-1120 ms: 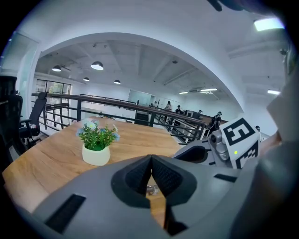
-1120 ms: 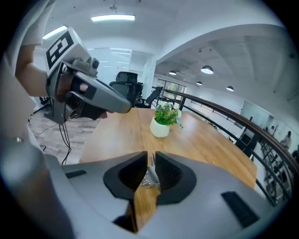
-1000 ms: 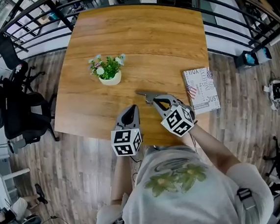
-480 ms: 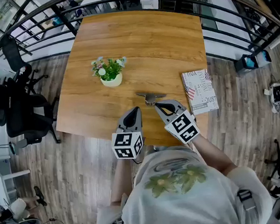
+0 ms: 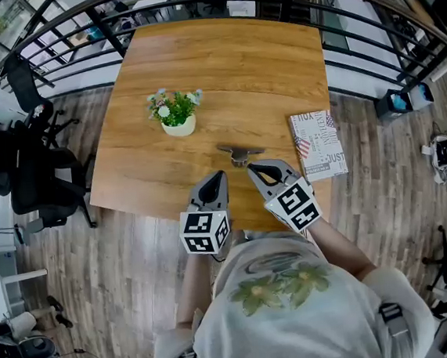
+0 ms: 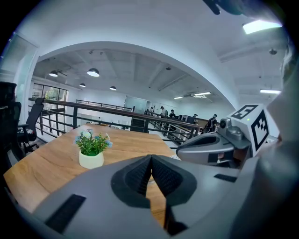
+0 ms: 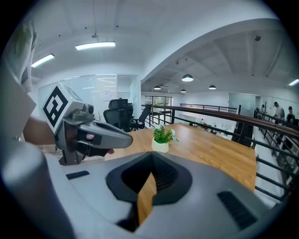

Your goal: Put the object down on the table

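The small grey object [image 5: 241, 154] lies flat on the wooden tabletop [image 5: 228, 64], near its front edge, with the white potted plant [image 5: 175, 113] to its left and the book [image 5: 318, 145] to its right. It sits free of both tools, just ahead of the tip of the right claw [image 5: 251, 167]; whether that tip touches it cannot be made out from the head view. The right claw's jaws are pressed together with nothing between them, and only the wood grain shows through the slit beneath their tips in the right gripper view. The left claw [image 5: 218, 175] hovers over the front edge of the tabletop beside the right one. Its jaws are also together and empty. Both claws point away from the person toward the middle of the tabletop. A black railing [image 5: 75, 27] runs around the far side, and office chairs [image 5: 26, 170] stand on the floor to the left.
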